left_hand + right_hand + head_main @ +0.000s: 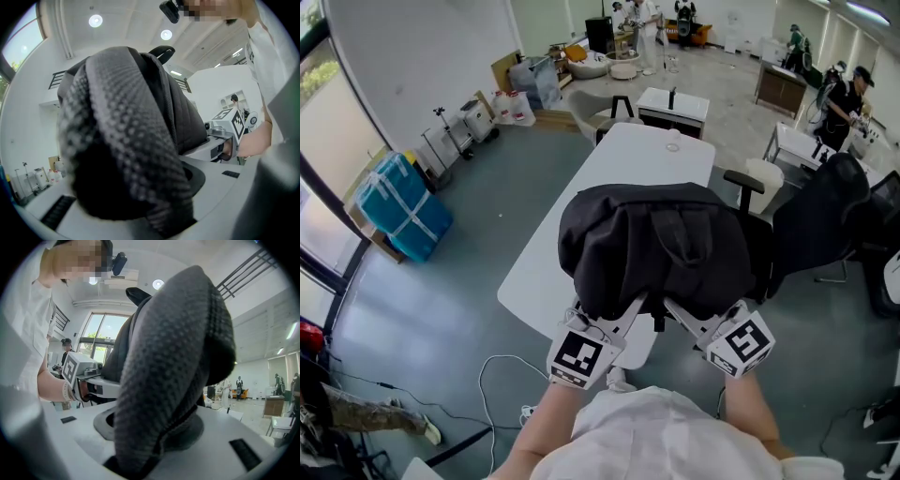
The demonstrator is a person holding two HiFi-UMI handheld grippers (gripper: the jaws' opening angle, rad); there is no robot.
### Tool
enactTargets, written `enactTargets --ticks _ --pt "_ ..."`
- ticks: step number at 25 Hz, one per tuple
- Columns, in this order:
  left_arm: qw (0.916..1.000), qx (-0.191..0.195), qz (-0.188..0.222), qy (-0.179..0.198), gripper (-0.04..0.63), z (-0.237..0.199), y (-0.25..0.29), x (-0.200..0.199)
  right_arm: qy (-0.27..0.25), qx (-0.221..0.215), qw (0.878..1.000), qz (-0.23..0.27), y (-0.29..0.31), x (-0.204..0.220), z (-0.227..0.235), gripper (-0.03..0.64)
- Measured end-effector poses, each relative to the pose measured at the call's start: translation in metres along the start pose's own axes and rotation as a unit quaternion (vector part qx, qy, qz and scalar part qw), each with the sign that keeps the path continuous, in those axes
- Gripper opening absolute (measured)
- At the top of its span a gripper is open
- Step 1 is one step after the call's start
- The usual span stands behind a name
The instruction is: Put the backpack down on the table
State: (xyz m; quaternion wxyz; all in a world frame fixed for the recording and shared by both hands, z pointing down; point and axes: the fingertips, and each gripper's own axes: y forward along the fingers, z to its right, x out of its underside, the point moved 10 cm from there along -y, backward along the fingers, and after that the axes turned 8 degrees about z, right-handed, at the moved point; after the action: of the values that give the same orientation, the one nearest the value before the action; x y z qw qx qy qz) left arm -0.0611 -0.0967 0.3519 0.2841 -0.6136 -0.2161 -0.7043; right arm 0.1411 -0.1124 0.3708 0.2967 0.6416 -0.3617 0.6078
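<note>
A black backpack point(661, 248) hangs in the air over the near end of a long white table point(572, 234), held up from below by both grippers. My left gripper point(614, 323) is shut on a padded mesh shoulder strap point(126, 140), which fills the space between its jaws. My right gripper point(698, 326) is shut on the other padded strap point(173, 371). The fingertips are hidden under the bag in the head view. Each gripper view shows the opposite gripper's marker cube beside the bag: the right gripper's point(232, 124) and the left gripper's point(77, 369).
A black office chair point(825, 216) stands right of the table. A small round object point(673, 145) lies at the table's far end, with a second small table point(673, 105) behind. A blue wrapped bundle point(398, 206) sits at the left wall; cables point(502, 384) lie on the floor.
</note>
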Motion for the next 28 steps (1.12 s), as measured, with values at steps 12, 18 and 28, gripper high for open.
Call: enactTargets --ticks 12,18,28 --pt "0.9998 0.004 0.017 0.012 0.15 -0.059 0.027 0.0 -0.026 0.004 1.0 0.012 0.054 -0.005 0.034 0.192" --pt "0.9999 0.007 0.008 0.001 0.152 -0.084 0.041 0.019 -0.018 0.009 1.0 0.005 0.077 0.012 0.049 0.193" --pt "0.9993 0.018 -0.022 -0.024 0.152 -0.111 0.064 0.069 0.02 0.021 0.999 -0.016 0.102 0.062 0.071 0.193"
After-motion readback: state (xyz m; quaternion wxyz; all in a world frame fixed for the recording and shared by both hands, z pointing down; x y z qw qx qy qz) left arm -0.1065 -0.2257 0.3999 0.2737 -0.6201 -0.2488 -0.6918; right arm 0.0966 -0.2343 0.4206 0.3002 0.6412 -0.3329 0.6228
